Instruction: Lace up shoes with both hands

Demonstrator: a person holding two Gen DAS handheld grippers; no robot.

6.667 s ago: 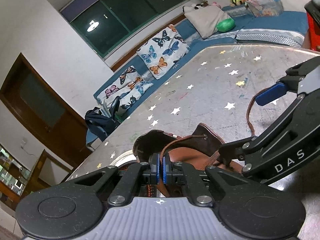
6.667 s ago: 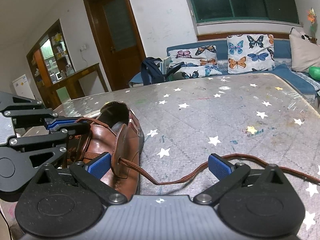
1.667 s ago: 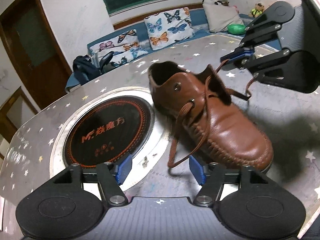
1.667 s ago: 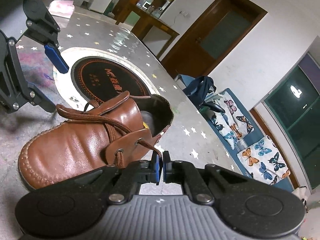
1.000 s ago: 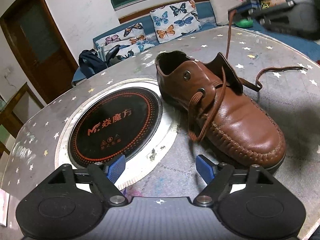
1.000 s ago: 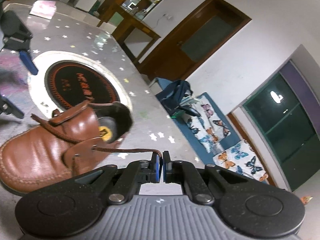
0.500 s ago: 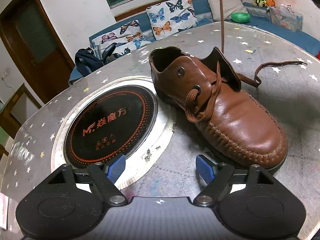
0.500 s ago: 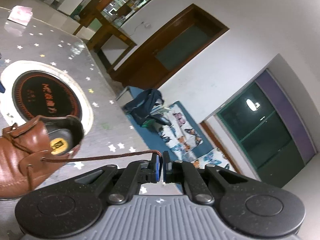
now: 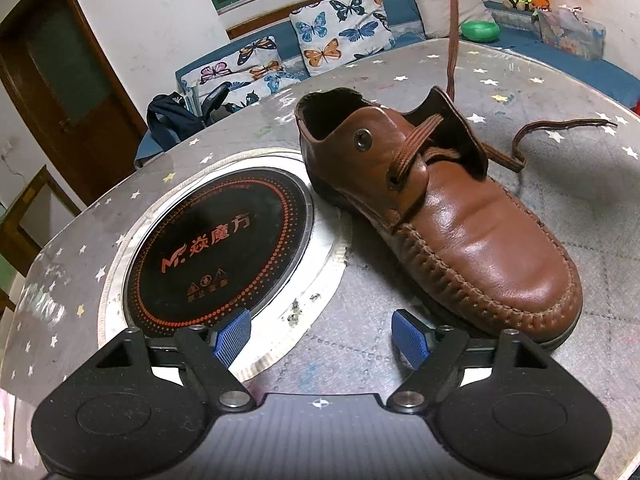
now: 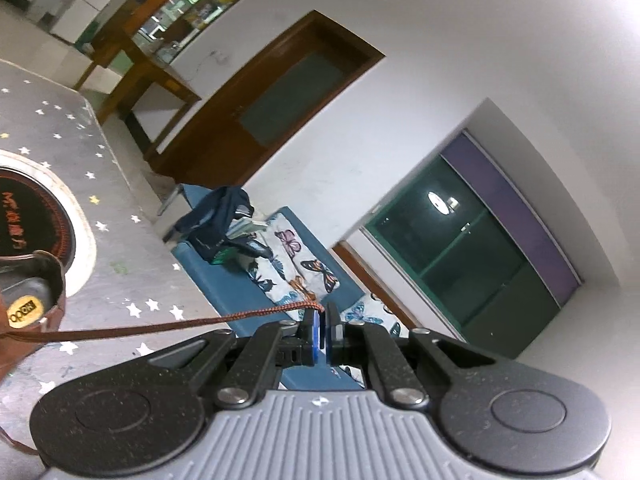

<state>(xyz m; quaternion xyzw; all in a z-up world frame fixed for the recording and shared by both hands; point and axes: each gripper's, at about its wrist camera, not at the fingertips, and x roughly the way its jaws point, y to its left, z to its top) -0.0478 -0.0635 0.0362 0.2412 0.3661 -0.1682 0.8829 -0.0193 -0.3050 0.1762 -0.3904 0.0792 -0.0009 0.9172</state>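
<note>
My right gripper (image 10: 322,334) pinches the lace (image 10: 160,326) taut toward nine o'clock from the shoe (image 9: 440,216), while my left gripper (image 9: 322,338) hangs spread, empty.

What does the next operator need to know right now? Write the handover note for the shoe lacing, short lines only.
Right gripper: shut on the lace near its end, lace drawn taut up and away from the shoe.
Left gripper: open, holding nothing, above the table in front of the shoe.
Shoe: brown leather, upright on the starred table beside the round black cooktop.
Other lace end: slack on the table beyond the shoe.
Done: lace crosses through the lower eyelets; one strand comes up out of the far flap.
Left: near-side top eyelet is empty; thread it, then tie.
</note>
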